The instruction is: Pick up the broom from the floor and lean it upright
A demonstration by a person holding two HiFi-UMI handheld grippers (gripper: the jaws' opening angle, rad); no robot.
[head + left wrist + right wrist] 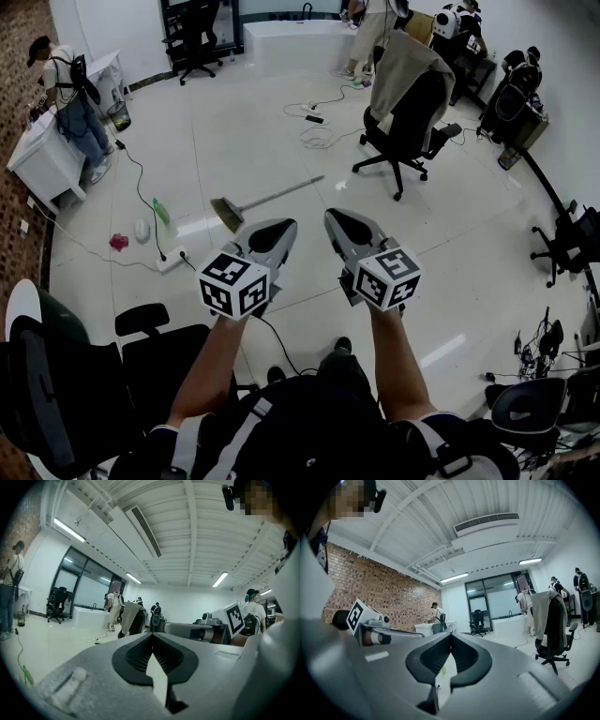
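The broom (265, 200) lies flat on the pale floor in the head view, bristle head toward the left and its thin grey handle running up to the right. My left gripper (278, 228) hovers just short of the bristle head, its jaws shut with nothing between them. Beside it my right gripper (338, 221) is held level, also shut and empty. Neither gripper touches the broom. In the left gripper view the tips (152, 636) meet; the right gripper view shows its tips (450, 637) together too. The broom is not visible in either gripper view.
A black office chair draped with a beige coat (408, 103) stands beyond the broom. A power strip (172, 261) and cables, a green bottle (161, 211) and a pink object (118, 242) lie at left. Black chairs (141, 361) sit near left. A person (70, 103) stands by a white table.
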